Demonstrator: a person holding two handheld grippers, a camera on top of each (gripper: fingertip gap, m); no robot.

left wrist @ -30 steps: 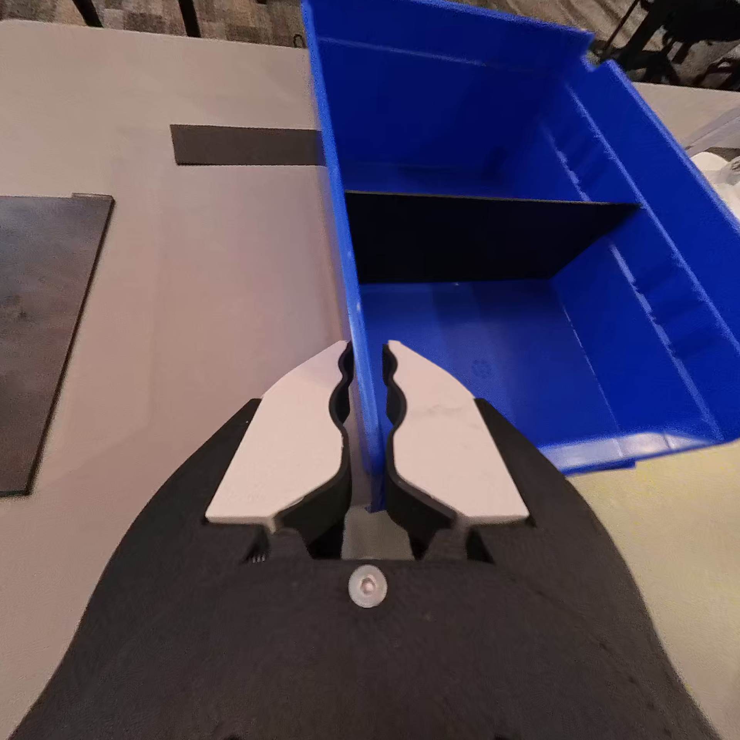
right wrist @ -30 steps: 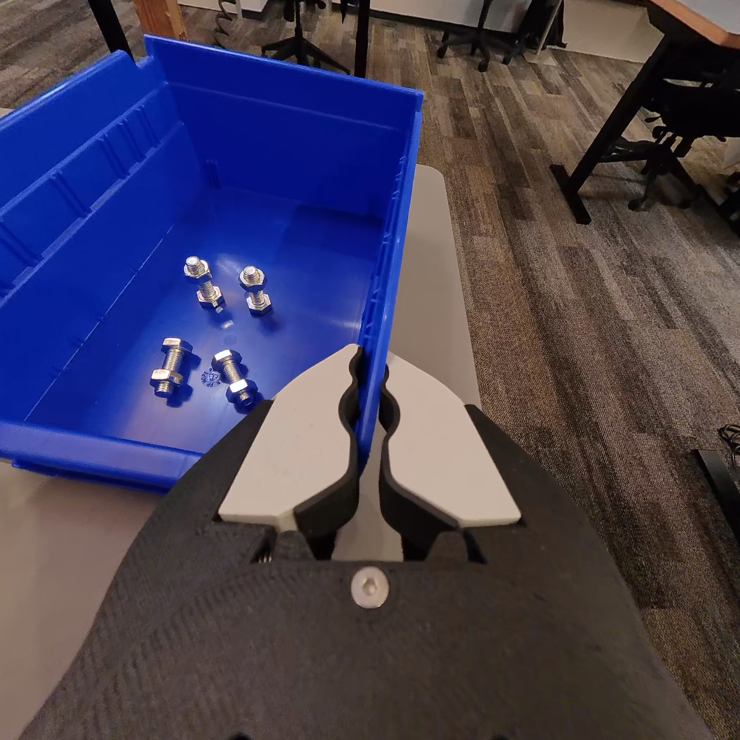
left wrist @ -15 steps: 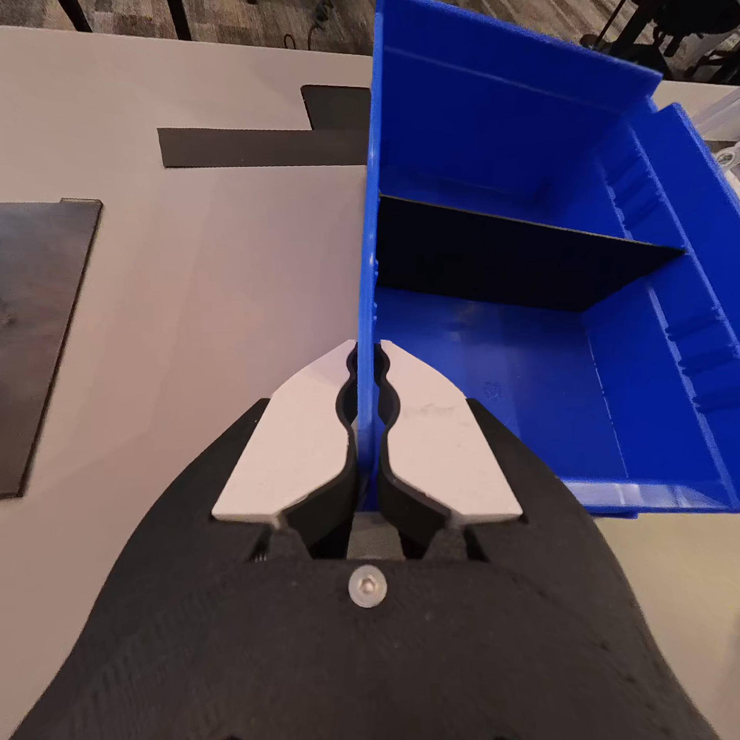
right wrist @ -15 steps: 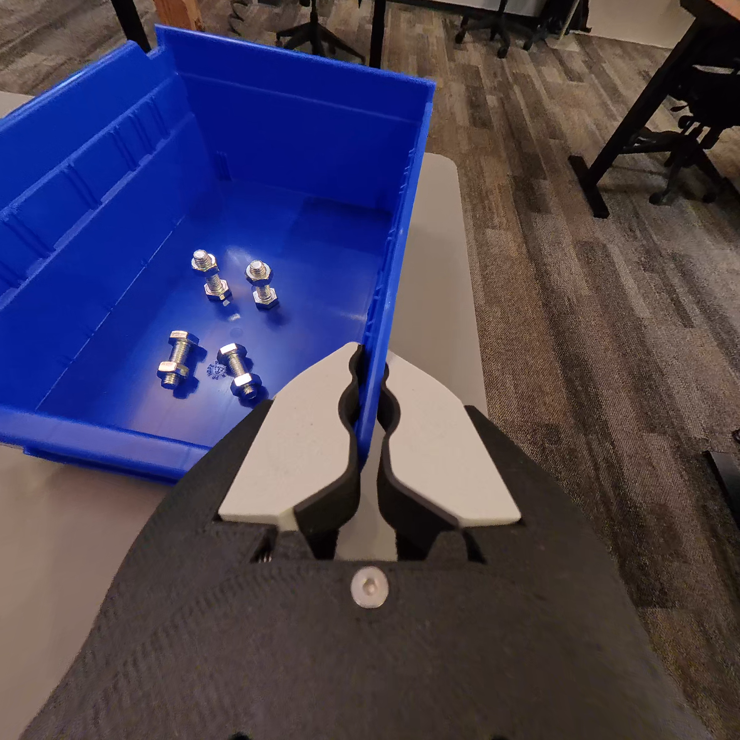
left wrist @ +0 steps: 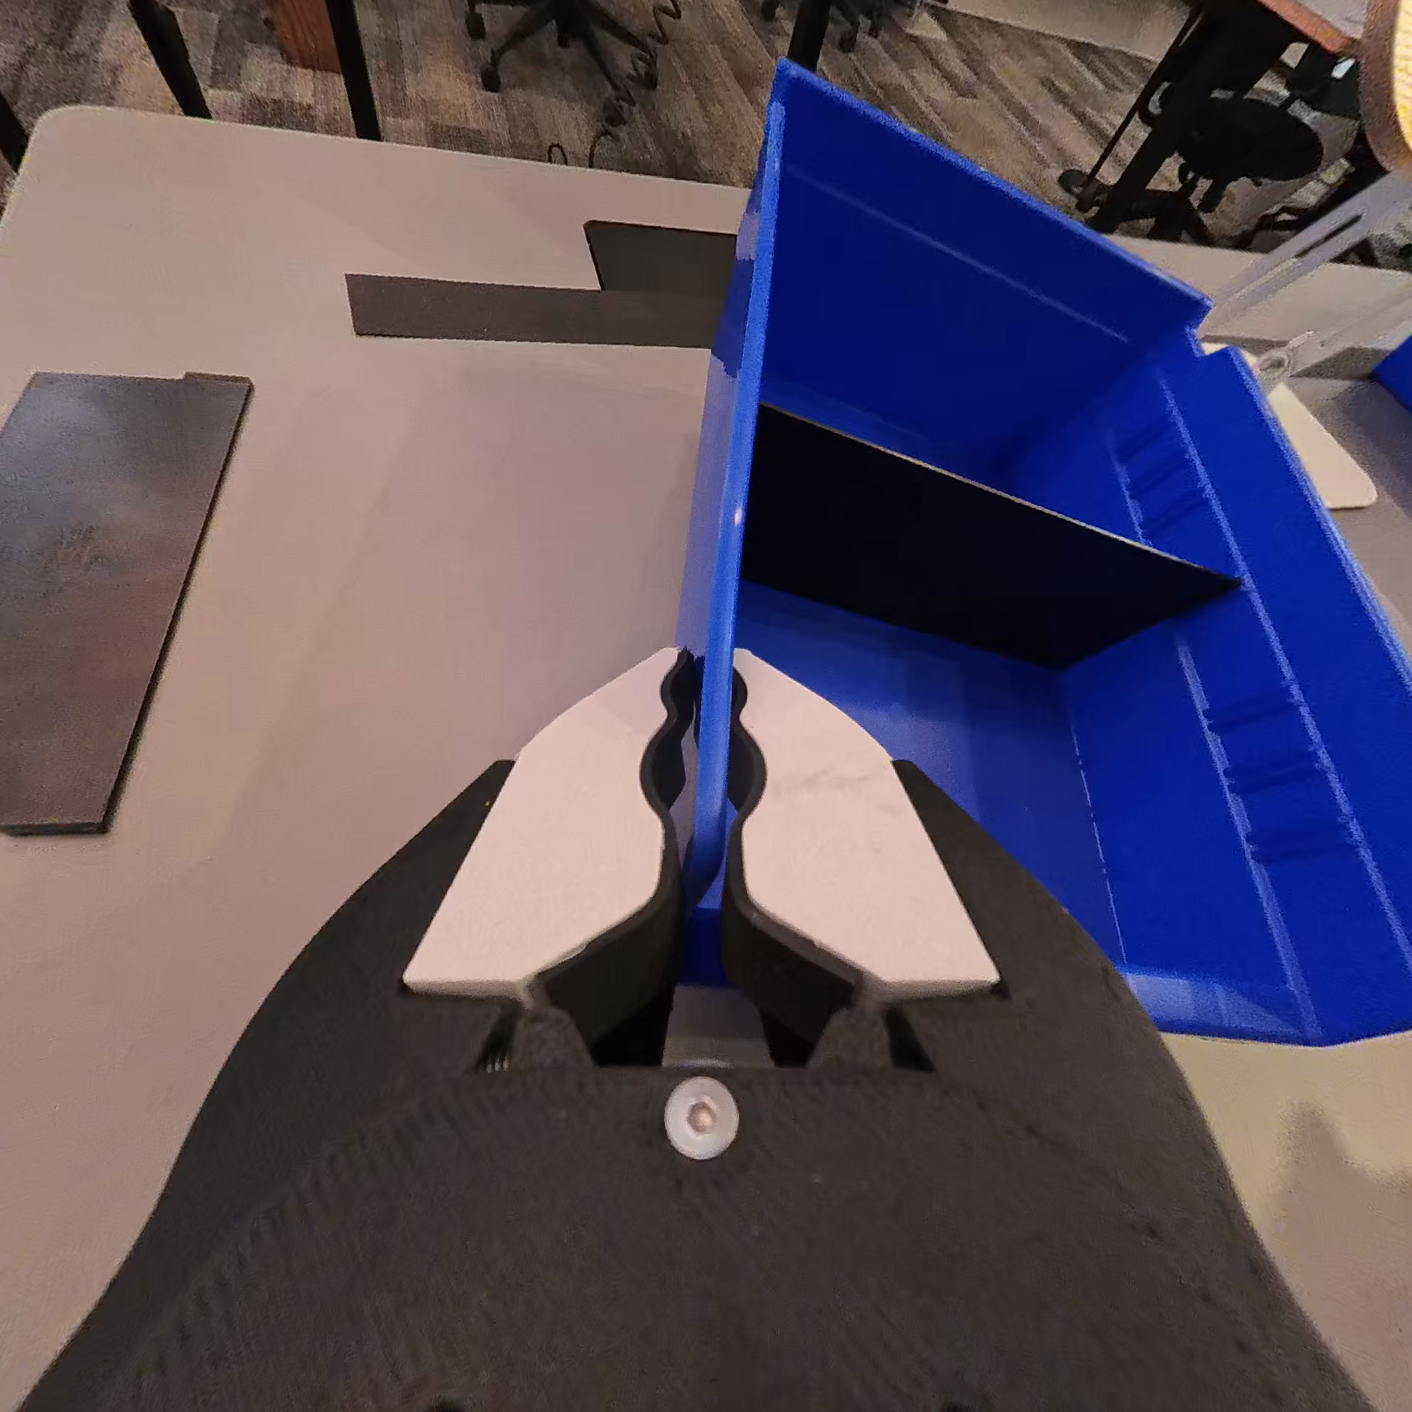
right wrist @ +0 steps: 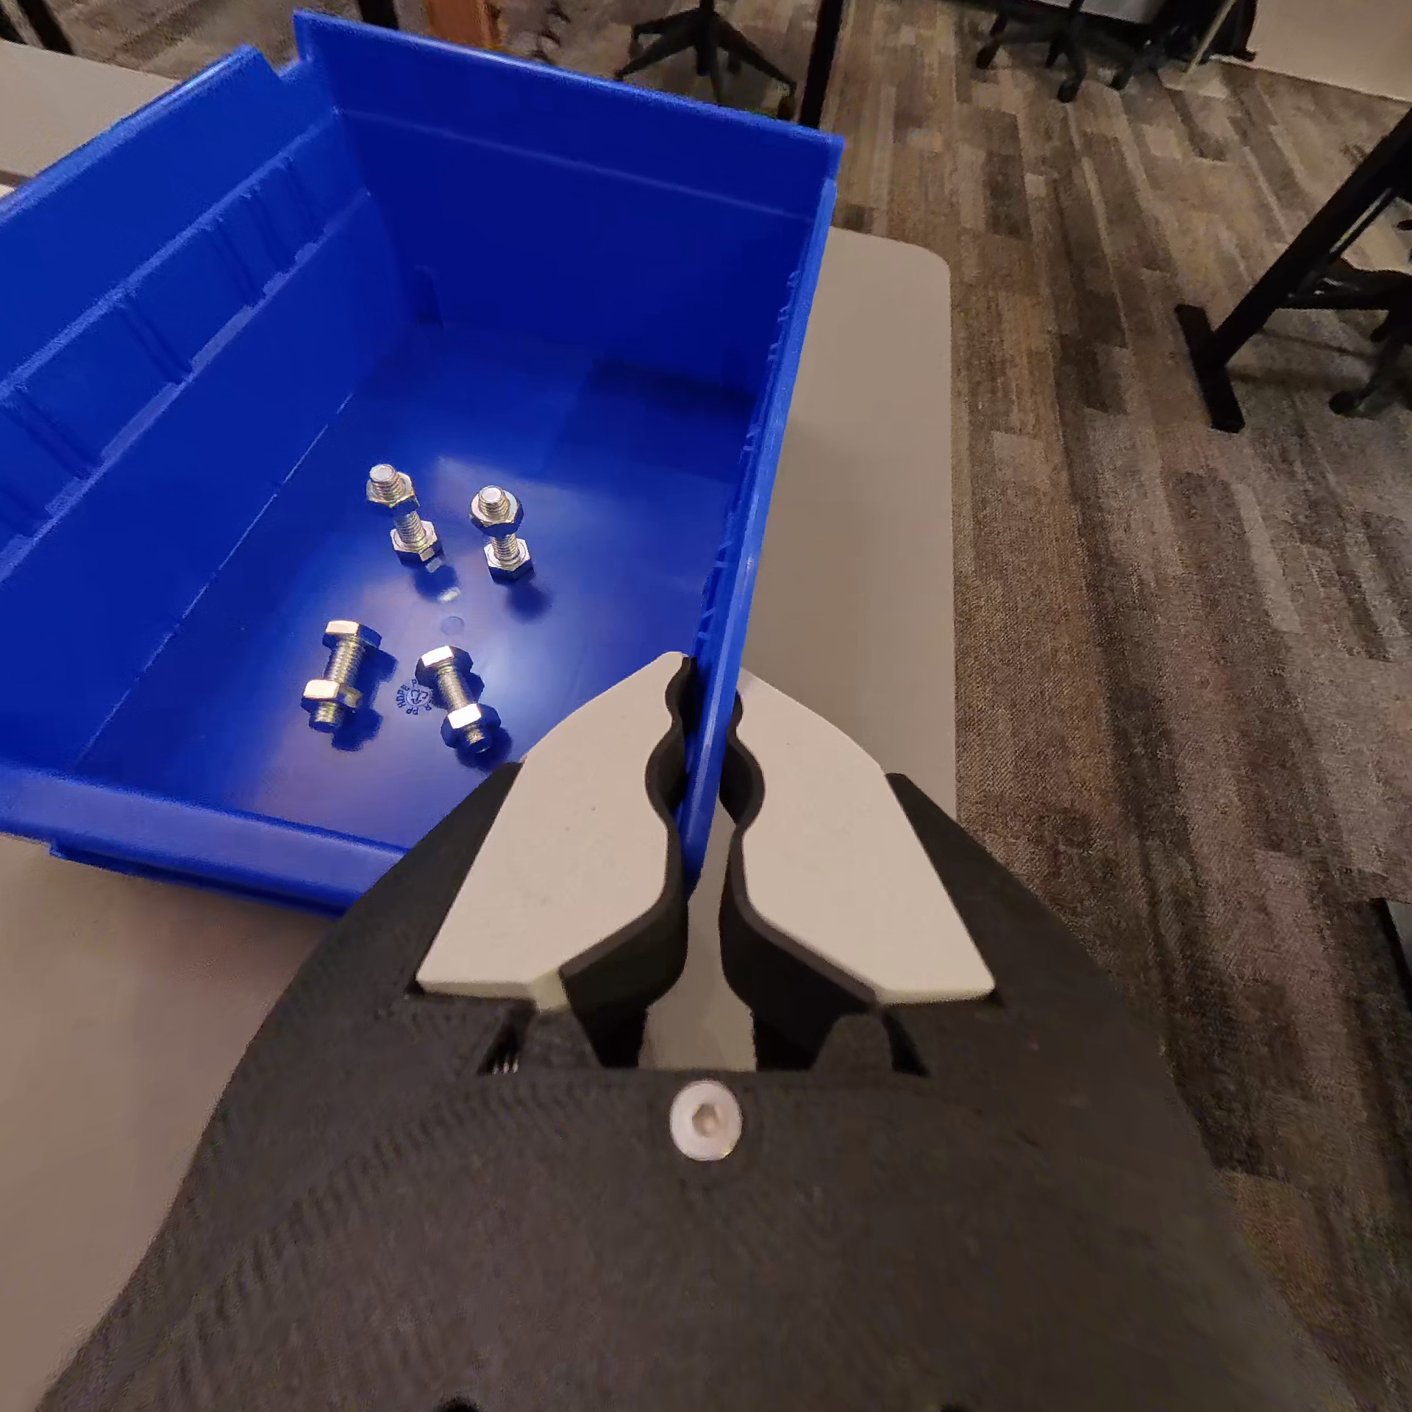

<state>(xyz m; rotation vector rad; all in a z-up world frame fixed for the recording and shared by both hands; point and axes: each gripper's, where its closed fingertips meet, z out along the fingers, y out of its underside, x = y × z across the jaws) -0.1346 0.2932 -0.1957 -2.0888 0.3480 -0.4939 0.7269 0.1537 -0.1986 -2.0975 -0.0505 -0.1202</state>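
two hand-held grippers, my left [left wrist: 712, 772] and right [right wrist: 707, 772], each clenched on a side wall of the blue bin [right wrist: 764, 428] on the table [left wrist: 428, 550]; stiff, light plastic, four loose bolts [right wrist: 416, 603] inside.

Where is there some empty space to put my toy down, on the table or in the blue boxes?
Bare table lies between the dark plate and the divided blue bin that the left claw grips. That bin's near part, before the black divider, is bare. The other blue bin, held by the right claw, is crowded in the middle with four bolts; its far end is free.
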